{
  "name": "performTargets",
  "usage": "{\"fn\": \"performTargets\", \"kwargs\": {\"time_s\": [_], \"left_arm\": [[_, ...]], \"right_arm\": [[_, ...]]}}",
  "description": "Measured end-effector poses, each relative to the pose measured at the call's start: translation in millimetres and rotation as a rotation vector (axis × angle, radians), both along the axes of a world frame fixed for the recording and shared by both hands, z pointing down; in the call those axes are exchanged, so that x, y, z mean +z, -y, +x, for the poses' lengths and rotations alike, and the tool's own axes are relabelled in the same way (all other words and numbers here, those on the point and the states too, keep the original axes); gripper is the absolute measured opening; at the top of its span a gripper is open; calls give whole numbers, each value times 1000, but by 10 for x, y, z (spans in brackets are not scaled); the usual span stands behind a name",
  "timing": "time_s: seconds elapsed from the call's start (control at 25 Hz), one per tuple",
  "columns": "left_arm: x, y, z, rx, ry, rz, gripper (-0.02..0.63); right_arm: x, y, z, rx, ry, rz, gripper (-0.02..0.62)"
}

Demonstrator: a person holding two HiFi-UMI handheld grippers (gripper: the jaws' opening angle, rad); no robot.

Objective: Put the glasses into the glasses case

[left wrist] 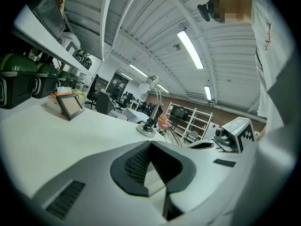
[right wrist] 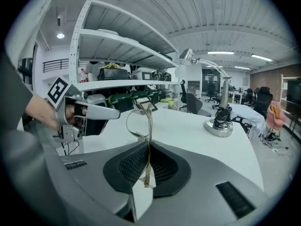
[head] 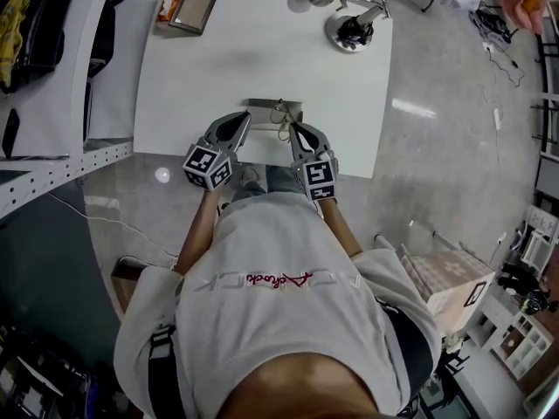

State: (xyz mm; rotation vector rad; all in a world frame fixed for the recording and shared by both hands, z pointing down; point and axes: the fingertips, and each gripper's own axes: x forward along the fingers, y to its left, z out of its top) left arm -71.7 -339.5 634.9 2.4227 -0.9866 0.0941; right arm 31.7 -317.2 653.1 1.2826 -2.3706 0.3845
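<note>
My right gripper [right wrist: 148,145] is clamped on the thin gold wire-framed glasses [right wrist: 150,124] over the grey glasses case [head: 262,105] on the white table [head: 262,42], my left gripper [left wrist: 151,143] is closed and empty, and next I'd judge a gentle lowering in

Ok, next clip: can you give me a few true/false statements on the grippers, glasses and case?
1. The right gripper is shut on the glasses. True.
2. The glasses lie inside the case. False: the right gripper holds them in the air.
3. The left gripper grips the glasses too. False: its jaws are together with nothing between them.
4. A lamp stands at the far right of the table. True.
5. The case sits near the table's near edge, by the grippers. True.
</note>
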Motion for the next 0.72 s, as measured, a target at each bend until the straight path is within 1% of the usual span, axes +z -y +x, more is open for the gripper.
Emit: {"fn": "performTargets", "kwargs": {"time_s": [0.08,0.2,0.36,0.44,0.48,0.56,0.72], "left_arm": [[3,-5,-11,-4,2,4,8],[3,20,-66,-19,6,6,8],[-26,43,-146,-35,10,11,8],[-10,32,-175,-46,7,8,8],[0,27,-183,-52,5,5,8],[13,19,-191,-61,0,0,8],[7,17,-193,-65,-5,5,8]], "right_arm": [[58,-8,-52,-73,-75,9,12],[137,20,-133,-204,-228,47,12],[273,25,-252,-411,-483,126,12],[386,3,-292,-516,-615,153,12],[438,0,-311,-558,-665,161,12],[511,21,-346,-611,-721,171,12],[581,159,-377,-634,-760,182,12]]}}
